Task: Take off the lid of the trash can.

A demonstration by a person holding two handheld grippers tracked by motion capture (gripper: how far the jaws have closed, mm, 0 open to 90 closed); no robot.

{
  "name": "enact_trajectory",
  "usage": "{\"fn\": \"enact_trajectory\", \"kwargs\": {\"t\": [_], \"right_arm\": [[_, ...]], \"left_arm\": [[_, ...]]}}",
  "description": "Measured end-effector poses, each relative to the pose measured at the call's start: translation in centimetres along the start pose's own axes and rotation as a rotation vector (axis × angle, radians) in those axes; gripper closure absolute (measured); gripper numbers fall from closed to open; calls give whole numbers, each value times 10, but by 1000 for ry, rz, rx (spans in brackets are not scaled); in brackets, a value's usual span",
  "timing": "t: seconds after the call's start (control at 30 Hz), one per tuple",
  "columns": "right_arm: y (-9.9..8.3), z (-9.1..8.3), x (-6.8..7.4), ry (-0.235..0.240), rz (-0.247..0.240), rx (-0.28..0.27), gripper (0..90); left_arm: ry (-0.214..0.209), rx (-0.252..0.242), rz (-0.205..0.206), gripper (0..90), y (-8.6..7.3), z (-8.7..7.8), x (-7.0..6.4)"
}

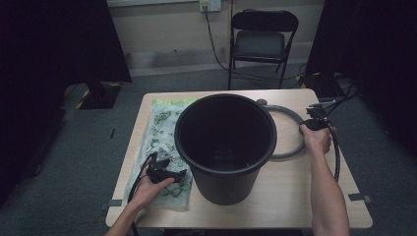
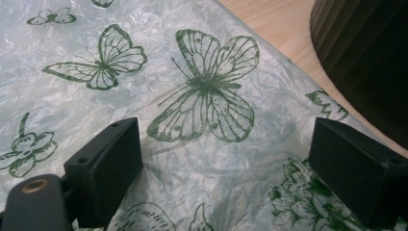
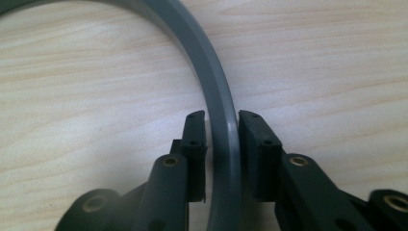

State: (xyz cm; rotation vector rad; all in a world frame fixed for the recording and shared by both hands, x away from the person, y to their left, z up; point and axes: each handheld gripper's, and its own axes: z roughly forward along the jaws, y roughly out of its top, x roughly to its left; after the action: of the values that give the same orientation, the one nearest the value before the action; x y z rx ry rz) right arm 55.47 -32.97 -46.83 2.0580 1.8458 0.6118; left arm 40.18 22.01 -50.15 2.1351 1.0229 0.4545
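High view is showing the person's two forearms coming in from the near edge of the wooden table (image 1: 290, 196), and the left gripper (image 1: 167, 173) is hovering low over the near part of a clear plastic bag (image 1: 162, 129) printed with green butterflies, which is lying flat along the table's left side. In the left gripper view (image 2: 226, 168) its jaws are standing wide apart above the bag (image 2: 207, 96), with nothing between them, so it is released. Just to the right of that hand, a big black bucket (image 1: 226, 142) is standing upright in the middle of the table, its wall lying close beside the bag's edge. Farther over on the right side, the right gripper (image 1: 309, 126) is closing on a grey ring (image 1: 293, 147) that is lying flat on the wood, partly hidden behind the bucket. In the right gripper view (image 3: 222, 144) the jaws are sitting one on each side of the ring's (image 3: 211, 82) band, pressing against it, so this gripper is grasping the ring. Beyond the table, a black folding chair (image 1: 263, 37) is standing against the far wall.
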Motion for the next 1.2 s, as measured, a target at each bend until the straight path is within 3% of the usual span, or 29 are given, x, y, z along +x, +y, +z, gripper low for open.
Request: {"fn": "enact_trajectory", "kwargs": {"t": [0.17, 0.27, 0.37, 0.53, 0.7, 0.83, 0.9, 0.93, 1.03, 1.13, 1.17, 1.2], "right_arm": [[-2, -3, 0, 33, -17, 6, 601], [-6, -12, 3, 51, -43, -27, 558], [-13, -25, 10, 51, -97, -58, 530], [-26, -46, 16, 96, -171, -101, 520], [-53, -60, 30, 154, -262, -122, 506], [-81, -75, 42, 197, -327, -141, 493], [-95, -80, 46, 220, -358, -144, 491], [-102, -82, 49, 226, -378, -132, 488], [-121, -86, 55, 251, -413, -124, 488], [-138, -82, 60, 272, -449, -105, 488], [-142, -80, 63, 261, -467, -95, 487], [-145, -78, 66, 251, -488, -92, 485]], "left_arm": [[-4, 2, -6, 107, 0, 0, 0], [-4, -9, -4, 107, -1, 0, 1], [-14, 13, 11, 108, -1, -2, 3], [-2, 11, -6, 107, -3, -4, 7], [17, 6, -20, 107, -5, -6, 14], [18, 40, -25, 117, -1, -7, 15], [71, 85, 3, 188, 5, -12, 14], [83, 65, -7, 204, 8, -12, 11], [31, 16, -51, 201, 17, -16, 9], [22, 20, -32, 215, 25, -9, 6], [-13, 17, -52, 227, 26, -5, 6], [6, 65, -27, 222, 29, -1, 3]]}}
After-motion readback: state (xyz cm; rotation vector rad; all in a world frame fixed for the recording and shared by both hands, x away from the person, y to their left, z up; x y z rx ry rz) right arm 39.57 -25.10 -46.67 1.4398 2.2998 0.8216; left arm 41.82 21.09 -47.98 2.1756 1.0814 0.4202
